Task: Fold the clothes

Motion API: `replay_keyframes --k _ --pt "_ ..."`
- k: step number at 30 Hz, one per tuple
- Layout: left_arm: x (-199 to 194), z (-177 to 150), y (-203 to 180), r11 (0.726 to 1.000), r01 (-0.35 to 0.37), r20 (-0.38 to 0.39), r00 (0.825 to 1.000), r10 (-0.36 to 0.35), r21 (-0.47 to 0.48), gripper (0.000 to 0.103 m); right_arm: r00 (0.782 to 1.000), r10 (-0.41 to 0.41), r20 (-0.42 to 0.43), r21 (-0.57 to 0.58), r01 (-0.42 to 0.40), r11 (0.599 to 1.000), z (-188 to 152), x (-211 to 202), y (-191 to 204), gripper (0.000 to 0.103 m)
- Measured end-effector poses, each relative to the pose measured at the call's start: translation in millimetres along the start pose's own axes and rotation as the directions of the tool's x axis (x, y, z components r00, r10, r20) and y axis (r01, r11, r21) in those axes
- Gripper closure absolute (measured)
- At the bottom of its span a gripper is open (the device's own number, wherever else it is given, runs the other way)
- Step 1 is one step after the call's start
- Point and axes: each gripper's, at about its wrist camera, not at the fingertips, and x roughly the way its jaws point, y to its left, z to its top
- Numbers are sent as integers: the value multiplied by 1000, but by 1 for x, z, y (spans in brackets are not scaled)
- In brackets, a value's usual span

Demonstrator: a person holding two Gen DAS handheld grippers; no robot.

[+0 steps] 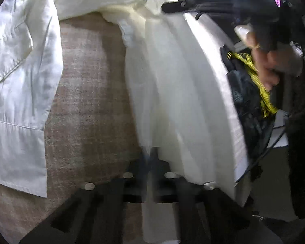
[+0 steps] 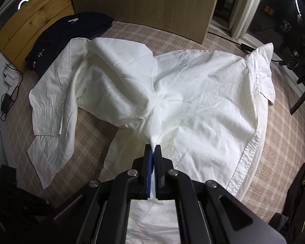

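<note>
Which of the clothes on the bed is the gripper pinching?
The white shirt, spread over the checked bed cover. The right gripper has its fingers shut on a pinch of it. The dark clothes lie folded at the far left corner, untouched.

**Hidden, Cropped and Blurred Areas**

In the left wrist view, the left gripper (image 1: pixel 150 158) at lower centre is dark and motion-blurred; white shirt (image 1: pixel 172 93) fabric covers its fingertips. A blurred hand (image 1: pixel 266 61) at upper right grips a dark, unidentifiable device. In the right wrist view, the shirt hem passes under the right gripper (image 2: pixel 153 148). The dark garment (image 2: pixel 71 32) at upper left carries unreadable white marks.
</note>
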Motion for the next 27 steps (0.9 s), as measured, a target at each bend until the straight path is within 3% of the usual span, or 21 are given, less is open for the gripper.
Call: replay_keyframes --k 5,9,13,14,16,19,22,24,27 --pt "-34 -6 5 999 21 44 999 -24 50 101 999 34 27 11 -35 999 1 -15 0 101" --pt "-40 1 21 997 -43 37 998 41 56 101 996 73 45 -8 -73 997 10 -19 14 101" --pt "-36 -1 47 992 -127 8 992 127 -3 100 988 151 -25 -17 -152 988 7 1 37 86" --pt "-46 -2 52 987 -158 26 987 159 -18 101 985 169 -20 -13 -170 985 4 -1 39 86" --pt "-72 -9 51 989 -142 80 986 144 -29 100 976 217 26 -6 -217 976 -8 -18 37 85" --pt "-93 -20 39 994 -110 121 987 109 3 94 967 216 136 57 -225 973 -44 -57 7 72" --pt "-85 -20 14 995 -70 128 990 60 76 91 969 140 203 175 -177 968 -108 -78 -29 71" --pt "-67 -12 -11 992 -44 115 993 30 119 83 972 138 190 244 -183 952 -152 -70 -39 71" --pt "-30 0 -28 986 -38 35 999 33 159 82 982 153 114 286 -180 941 -211 -42 -28 71"
